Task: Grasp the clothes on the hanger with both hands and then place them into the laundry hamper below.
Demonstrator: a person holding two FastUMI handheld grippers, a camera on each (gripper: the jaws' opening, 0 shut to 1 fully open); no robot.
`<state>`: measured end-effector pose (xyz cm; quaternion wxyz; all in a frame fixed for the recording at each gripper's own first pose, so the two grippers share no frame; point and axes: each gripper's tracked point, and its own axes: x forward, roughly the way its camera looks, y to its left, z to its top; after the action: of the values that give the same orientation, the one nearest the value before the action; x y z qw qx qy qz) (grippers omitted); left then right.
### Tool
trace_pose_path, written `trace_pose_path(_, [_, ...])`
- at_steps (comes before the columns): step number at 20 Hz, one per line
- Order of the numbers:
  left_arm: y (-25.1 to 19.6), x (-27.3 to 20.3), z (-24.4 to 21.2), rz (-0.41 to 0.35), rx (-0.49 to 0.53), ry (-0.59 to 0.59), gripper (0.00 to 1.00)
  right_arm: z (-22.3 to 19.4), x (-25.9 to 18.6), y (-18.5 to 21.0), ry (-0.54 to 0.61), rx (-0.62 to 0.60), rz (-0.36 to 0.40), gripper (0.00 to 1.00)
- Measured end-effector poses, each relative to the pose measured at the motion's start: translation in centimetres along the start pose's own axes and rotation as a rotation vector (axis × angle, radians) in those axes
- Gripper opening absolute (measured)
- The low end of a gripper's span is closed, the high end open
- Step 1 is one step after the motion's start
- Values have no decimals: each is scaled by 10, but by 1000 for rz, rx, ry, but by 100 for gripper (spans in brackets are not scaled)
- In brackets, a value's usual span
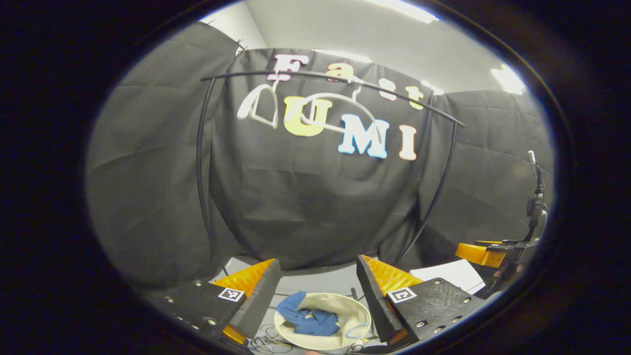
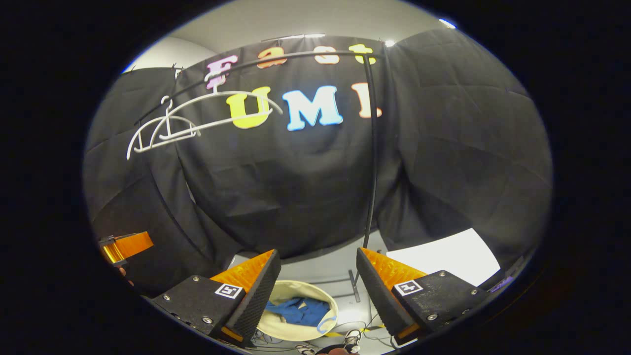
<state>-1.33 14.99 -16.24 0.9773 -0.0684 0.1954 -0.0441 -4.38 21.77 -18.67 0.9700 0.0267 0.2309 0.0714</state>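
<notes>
A blue garment (image 1: pixel 308 316) lies crumpled inside the cream round hamper (image 1: pixel 357 308) on the floor, straight below my left gripper (image 1: pixel 318 276), which stands open with nothing between its orange fingers. In the right gripper view the same blue garment (image 2: pixel 300 310) rests in the hamper (image 2: pixel 281 291) under my open right gripper (image 2: pixel 318 270). Two bare white hangers (image 1: pixel 315 106) hang on the black rail (image 1: pixel 394 93); they appear as white hangers (image 2: pixel 197 116) at the upper left of the right gripper view. The other gripper (image 1: pixel 485 254) shows at the far right of the left gripper view.
The black rack posts (image 2: pixel 372 148) stand in front of the black cloth wall. A white sheet (image 2: pixel 446 256) lies on the floor to the right. Loose cables (image 1: pixel 266 340) lie around the hamper. The left gripper's orange finger (image 2: pixel 125 246) sits at the left edge.
</notes>
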Motion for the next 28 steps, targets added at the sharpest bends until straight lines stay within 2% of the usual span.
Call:
trace_pose_path(1, [-3, -5, 19, 5, 3, -36, 89, 15, -3, -2, -35, -1, -4, 96])
trace_pose_path(2, [-1, -10, 35, 16, 1, -72, 90, 32, -8, -3, -73, -3, -6, 92])
trace_pose_path(3, [0, -16, 57, 31, -5, -116, 90, 50, -12, -4, -117, -6, -8, 96])
trace_pose_path(6, [7, -36, 109, 65, -12, -241, 90, 103, -27, -8, -253, -25, -22, 96])
trace_pose_path(7, [11, -43, 124, 73, -5, -273, 90, 119, -32, -9, -297, -34, -30, 92])
trace_pose_path(8, [15, -52, 137, 83, 1, -301, 90, 135, -38, -11, -343, -45, -39, 99])
trace_pose_path(9, [22, -63, 150, 93, 4, -326, 90, 149, -46, -13, -385, -57, -50, 99])
trace_pose_path(12, [36, -77, 170, 109, 0, -385, 89, 177, -65, -26, -476, -106, -88, 91])
trace_pose_path(14, [52, -86, 173, 146, 32, -393, 89, 178, -76, -45, -475, -128, -146, 92])
trace_pose_path(17, [82, -100, 161, 248, 60, -368, 89, 168, -90, -66, -457, -107, -200, 95])
trace_pose_path(20, [80, -102, 154, 259, 53, -353, 89, 164, -94, -81, -445, -72, -233, 92])
trace_pose_path(21, [82, -102, 152, 262, 46, -347, 89, 167, -94, -81, -451, -60, -232, 95])
trace_pose_path(22, [80, -101, 153, 259, 38, -348, 89, 170, -93, -78, -460, -49, -223, 92])
trace_pose_path(23, [80, -101, 154, 253, 30, -349, 89, 172, -92, -75, -463, -42, -210, 92])
trace_pose_path(24, [79, -101, 155, 249, 24, -350, 89, 171, -89, -74, -460, -41, -196, 96])
trace_pose_path(28, [74, -100, 151, 251, 20, -344, 90, 169, -83, -71, -431, -42, -162, 95])
